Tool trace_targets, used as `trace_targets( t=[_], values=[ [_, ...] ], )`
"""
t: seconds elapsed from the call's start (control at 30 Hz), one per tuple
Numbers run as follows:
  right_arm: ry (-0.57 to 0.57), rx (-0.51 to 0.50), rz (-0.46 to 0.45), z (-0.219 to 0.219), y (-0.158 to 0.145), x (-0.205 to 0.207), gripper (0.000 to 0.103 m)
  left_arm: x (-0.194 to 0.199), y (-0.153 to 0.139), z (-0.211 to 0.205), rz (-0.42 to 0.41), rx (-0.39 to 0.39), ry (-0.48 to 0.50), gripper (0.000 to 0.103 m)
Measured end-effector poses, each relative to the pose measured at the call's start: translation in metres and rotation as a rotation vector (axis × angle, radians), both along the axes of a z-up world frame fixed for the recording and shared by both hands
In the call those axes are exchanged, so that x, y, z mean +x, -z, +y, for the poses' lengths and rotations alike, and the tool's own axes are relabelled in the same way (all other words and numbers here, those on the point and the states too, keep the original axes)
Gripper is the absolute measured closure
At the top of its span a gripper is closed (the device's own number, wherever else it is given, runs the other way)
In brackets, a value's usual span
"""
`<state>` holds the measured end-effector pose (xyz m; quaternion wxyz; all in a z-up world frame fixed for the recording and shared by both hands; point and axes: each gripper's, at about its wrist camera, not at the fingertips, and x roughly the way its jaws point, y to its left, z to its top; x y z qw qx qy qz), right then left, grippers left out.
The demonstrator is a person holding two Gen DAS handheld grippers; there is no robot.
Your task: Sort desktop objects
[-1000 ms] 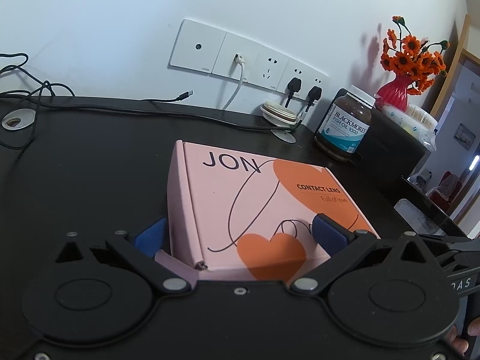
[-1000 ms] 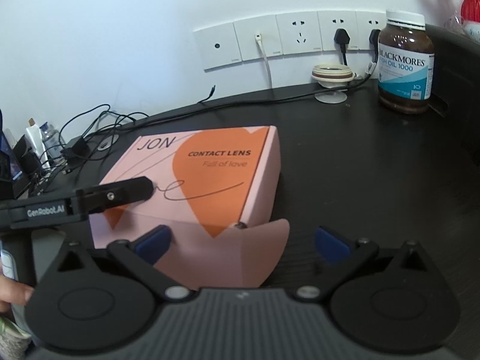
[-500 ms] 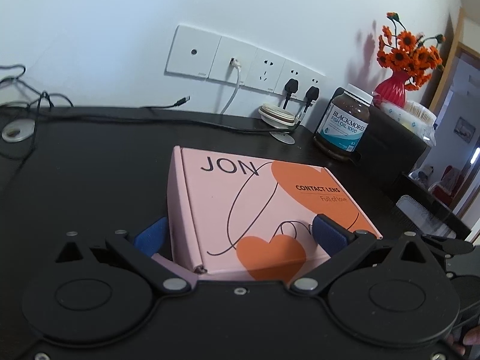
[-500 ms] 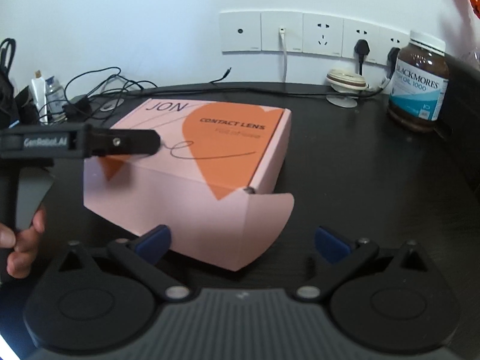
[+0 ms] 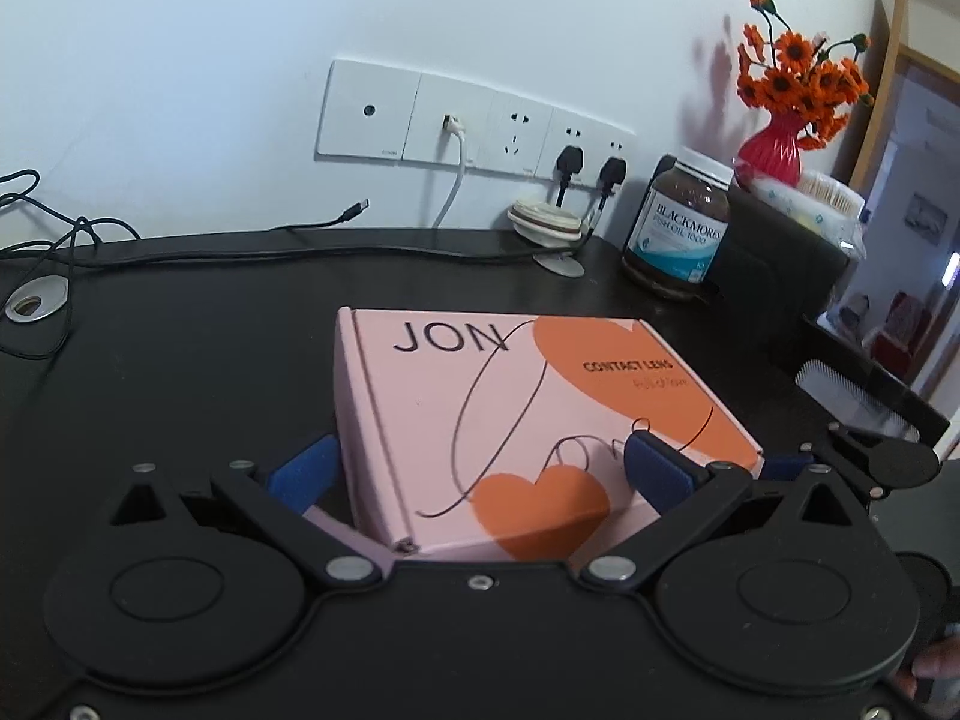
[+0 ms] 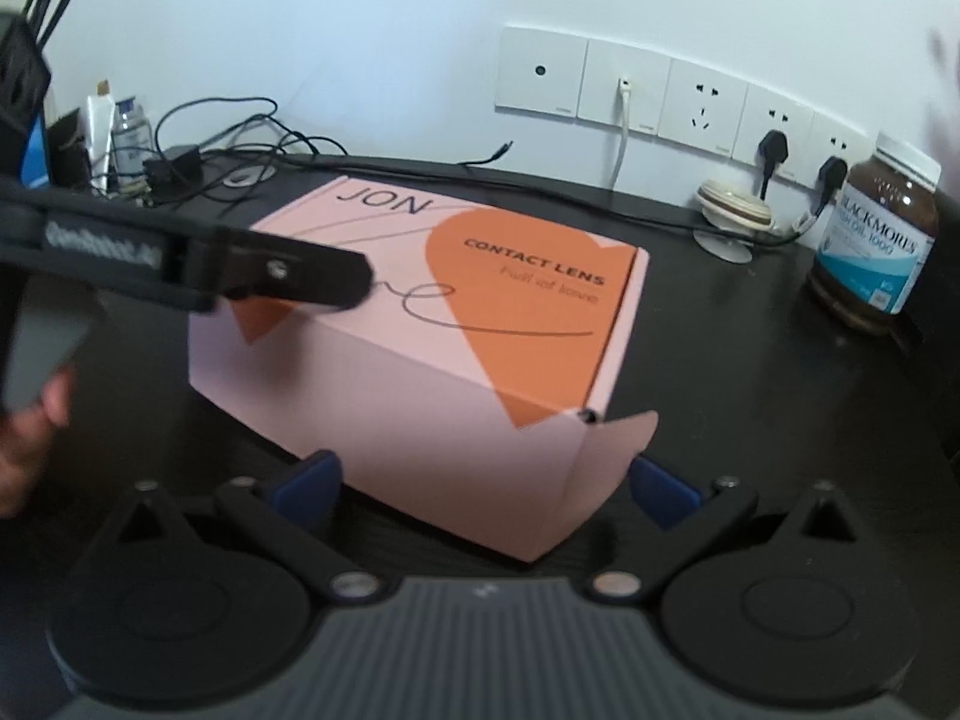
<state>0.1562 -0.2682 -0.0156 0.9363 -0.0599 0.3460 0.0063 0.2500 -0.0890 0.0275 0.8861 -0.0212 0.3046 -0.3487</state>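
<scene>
We have both the left gripper (image 5: 477, 471) and right gripper (image 6: 483, 489) spread wide around the pink box (image 6: 456, 330), neither clamped; sorting looks barely begun.

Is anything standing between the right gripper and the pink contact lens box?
Nothing visible does. The right gripper is open, with the pink contact lens box directly ahead. The left gripper straddles the box's other corner, off this path.

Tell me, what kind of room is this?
Probably a desk in someone's home, maybe a bedroom or study. A dark desktop sits under a row of wall sockets with cables plugged in, and a fish oil bottle stands beside a red vase of orange flowers.
</scene>
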Motion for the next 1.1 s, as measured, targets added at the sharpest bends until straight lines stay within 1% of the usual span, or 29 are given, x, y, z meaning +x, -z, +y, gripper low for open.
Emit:
trace_targets(
  t=[0.1,0.43,0.53,0.63,0.7,0.9,1.03,1.1],
  values=[
    [0.004,-0.028,-0.01,0.001,0.002,0.001,0.001,0.005,-0.001,0.007,0.031,-0.001,0.005,0.0],
    [0.04,-0.175,-0.062,0.018,0.006,0.0,0.001,0.02,0.006,0.018,0.193,-0.054,0.026,0.0],
    [0.054,-0.184,-0.071,0.019,0.006,0.002,0.001,0.02,0.006,0.018,0.197,-0.047,0.021,0.0],
    [0.066,-0.169,-0.069,0.016,0.006,0.004,0.001,0.019,0.007,0.017,0.2,-0.046,0.022,0.0],
    [0.065,-0.157,-0.065,0.014,0.005,0.005,0.001,0.02,0.009,0.015,0.204,-0.056,0.024,0.0],
    [0.052,-0.162,-0.068,0.018,0.005,0.006,0.001,0.019,0.016,0.01,0.195,-0.084,0.028,0.0],
    [0.027,-0.187,-0.076,0.025,0.005,0.006,0.001,0.017,0.018,0.005,0.182,-0.042,0.036,0.0],
    [0.023,-0.18,-0.076,0.023,0.005,0.007,0.001,0.016,0.018,0.002,0.175,-0.024,0.038,0.0]
  ],
)
